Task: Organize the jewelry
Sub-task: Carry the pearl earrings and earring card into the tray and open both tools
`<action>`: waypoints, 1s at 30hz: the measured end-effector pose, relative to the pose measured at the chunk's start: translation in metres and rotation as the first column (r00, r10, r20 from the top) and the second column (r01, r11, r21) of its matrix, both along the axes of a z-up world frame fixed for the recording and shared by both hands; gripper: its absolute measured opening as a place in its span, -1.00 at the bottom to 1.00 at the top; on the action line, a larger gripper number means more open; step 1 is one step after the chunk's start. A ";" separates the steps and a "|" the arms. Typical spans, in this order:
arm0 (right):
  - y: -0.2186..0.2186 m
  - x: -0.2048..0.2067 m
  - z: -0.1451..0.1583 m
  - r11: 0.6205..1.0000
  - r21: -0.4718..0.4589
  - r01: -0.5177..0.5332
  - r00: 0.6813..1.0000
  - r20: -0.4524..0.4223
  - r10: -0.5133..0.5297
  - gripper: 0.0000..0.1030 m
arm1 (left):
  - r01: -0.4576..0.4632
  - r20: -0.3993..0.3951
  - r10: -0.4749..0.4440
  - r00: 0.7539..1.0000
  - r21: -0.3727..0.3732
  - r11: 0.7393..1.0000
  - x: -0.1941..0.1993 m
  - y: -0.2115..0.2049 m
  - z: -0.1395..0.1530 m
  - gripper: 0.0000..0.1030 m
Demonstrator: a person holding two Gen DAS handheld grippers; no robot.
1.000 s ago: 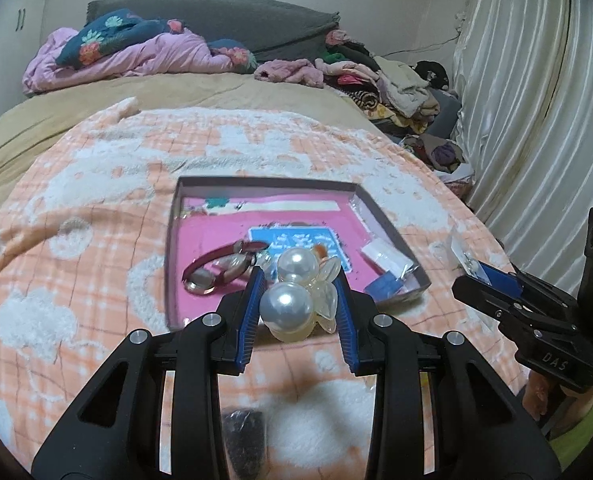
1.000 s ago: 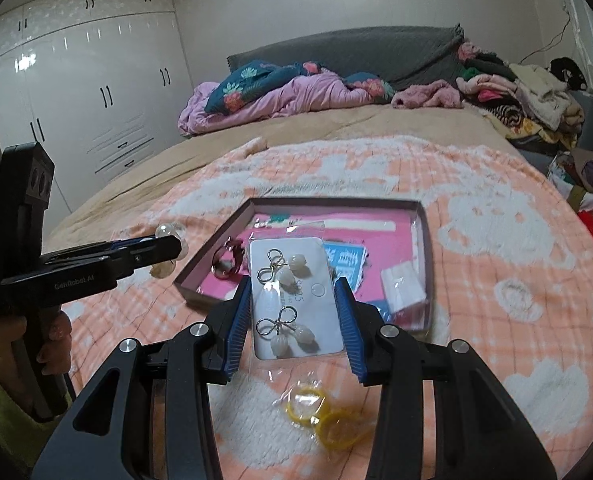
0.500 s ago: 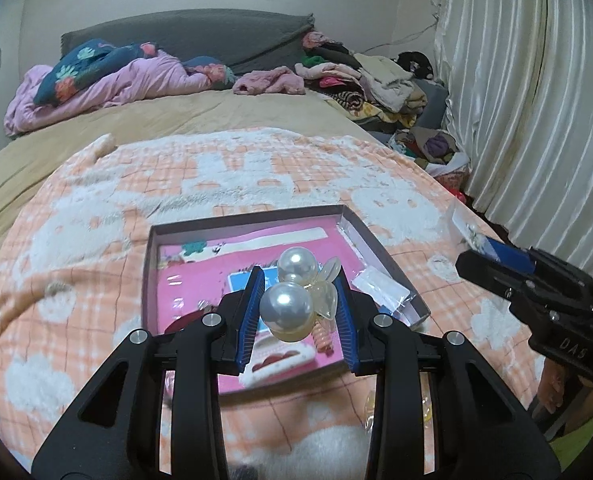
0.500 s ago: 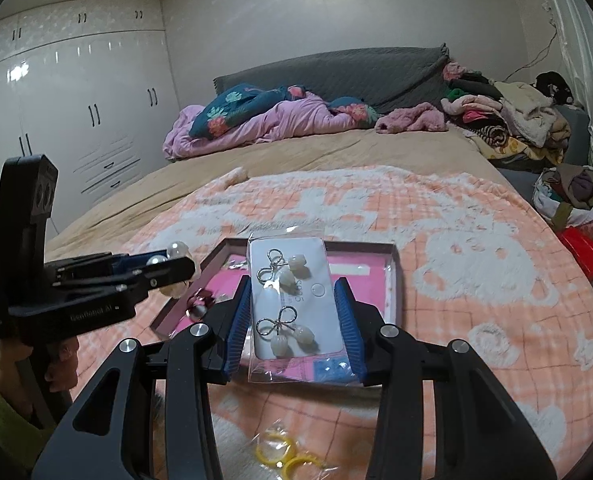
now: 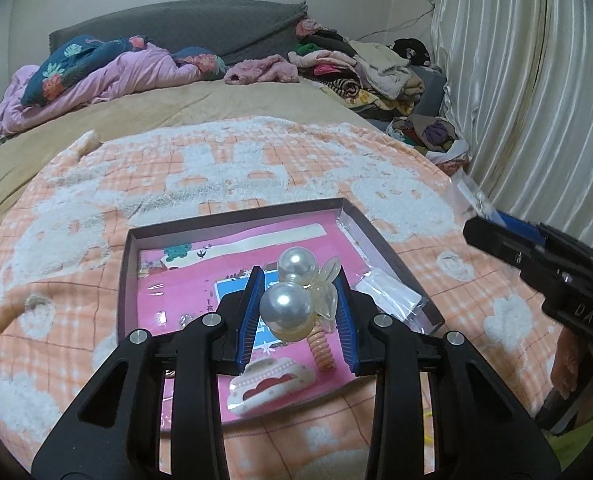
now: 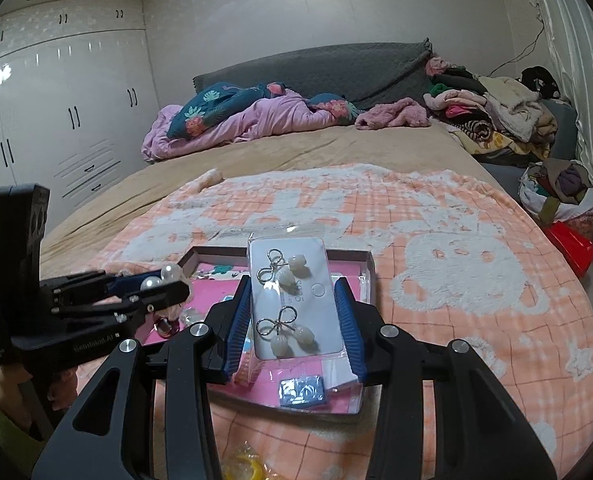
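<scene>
We've got the left gripper clamped on the pearl hair clip, which looks light but round and slippery, so grabbing its clear plastic body seems safer. Right gripper is pinching the bagged earring card by its edges; it's probably thin and bendy, so go easy over the pink box.

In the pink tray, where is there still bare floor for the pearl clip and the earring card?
The tray is barest along its left wall and far-left corner, beside the blue card. The near edge is crowded by the white hair claw and orange coil tie; clear packets fill the right side.
</scene>
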State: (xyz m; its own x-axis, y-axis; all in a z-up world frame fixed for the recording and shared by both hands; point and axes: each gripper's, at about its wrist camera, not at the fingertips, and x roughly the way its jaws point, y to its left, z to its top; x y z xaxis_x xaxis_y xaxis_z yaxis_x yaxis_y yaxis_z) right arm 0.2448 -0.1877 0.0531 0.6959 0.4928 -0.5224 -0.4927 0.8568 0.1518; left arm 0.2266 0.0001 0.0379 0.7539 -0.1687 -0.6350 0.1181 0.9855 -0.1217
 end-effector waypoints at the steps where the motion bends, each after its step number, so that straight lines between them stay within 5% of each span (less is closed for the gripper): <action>1: 0.002 0.003 0.000 1.000 -0.004 0.002 1.000 0.001 -0.002 -0.22 | 0.000 -0.007 0.000 1.000 0.003 1.000 0.003 0.000 -0.003 -0.50; 13: 0.016 0.031 -0.009 1.000 -0.018 0.000 1.000 -0.026 -0.001 -0.22 | 0.002 -0.064 -0.001 0.998 0.019 1.000 0.021 0.001 -0.031 -0.50; 30: 0.027 0.044 -0.078 0.996 -0.090 -0.004 0.986 -0.168 -0.011 -0.22 | 0.014 -0.117 -0.009 0.993 0.045 0.999 0.025 -0.004 -0.059 -0.49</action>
